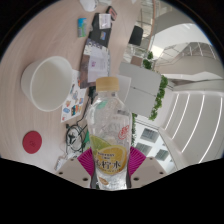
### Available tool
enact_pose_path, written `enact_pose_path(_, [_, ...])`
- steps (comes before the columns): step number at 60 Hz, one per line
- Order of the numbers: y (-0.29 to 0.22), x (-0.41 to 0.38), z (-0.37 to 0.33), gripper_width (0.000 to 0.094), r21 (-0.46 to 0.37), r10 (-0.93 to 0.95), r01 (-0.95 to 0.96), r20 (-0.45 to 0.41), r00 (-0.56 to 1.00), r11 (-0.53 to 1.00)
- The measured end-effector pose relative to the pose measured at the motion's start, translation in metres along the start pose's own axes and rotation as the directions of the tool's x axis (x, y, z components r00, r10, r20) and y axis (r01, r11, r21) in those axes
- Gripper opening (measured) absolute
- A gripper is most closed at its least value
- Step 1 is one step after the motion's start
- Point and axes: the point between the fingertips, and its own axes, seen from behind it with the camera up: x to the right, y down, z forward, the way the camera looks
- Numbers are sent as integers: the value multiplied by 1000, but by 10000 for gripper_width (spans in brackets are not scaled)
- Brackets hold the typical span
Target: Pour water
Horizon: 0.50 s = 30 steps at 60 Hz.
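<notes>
A clear plastic bottle [108, 118] with a yellow cap and a lemon label stands upright between my fingers. My gripper [110, 154] is shut on the bottle, with a pink pad [81, 156] pressed against each side of the label. The bottle looks lifted above the table. A white round bowl [48, 80] sits on the pale table [40, 115], beyond the fingers and to the left of the bottle. The bottle's lower part is hidden below the fingers.
A red round disc [32, 142] lies on the table left of the fingers. Papers and black cables [75, 108] lie between the bowl and the bottle. A white box [135, 75] and green plants [158, 95] are to the right, and dark devices [100, 25] lie farther off.
</notes>
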Motion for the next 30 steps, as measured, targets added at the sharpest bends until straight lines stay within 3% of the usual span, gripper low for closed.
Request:
enact_pose_path(2, [6,4,1,394,-2,179,-179,0,984,984])
enact_pose_path(3, [11,-1,-18,394,-14,293,-295,-61,954,955])
enact_pose_path(4, [12,7,-3,361,-12,365,-365,7,931,931])
enact_pose_path(6, [15,8,-3,395,15,533,-533,14,846,846])
enact_pose_path(9, [15,6,-2,362,50,770,-773,73,634,632])
enact_pose_path(12, [15,-10,-25,413,84,942,-944,88,325,318])
enact_pose_path(14, [9,-17,-13,433,63,967,-984,187,175,166])
enact_pose_path(19, [2,-52,-23,476,39,951,-986,275,-145,-162])
enact_pose_path(27, [-10,-116,-10,509,-56,861,-940,386,-331,-337])
enact_pose_path(30, [-2,-115,-7,508,-74,865,-956,411,-289,-285])
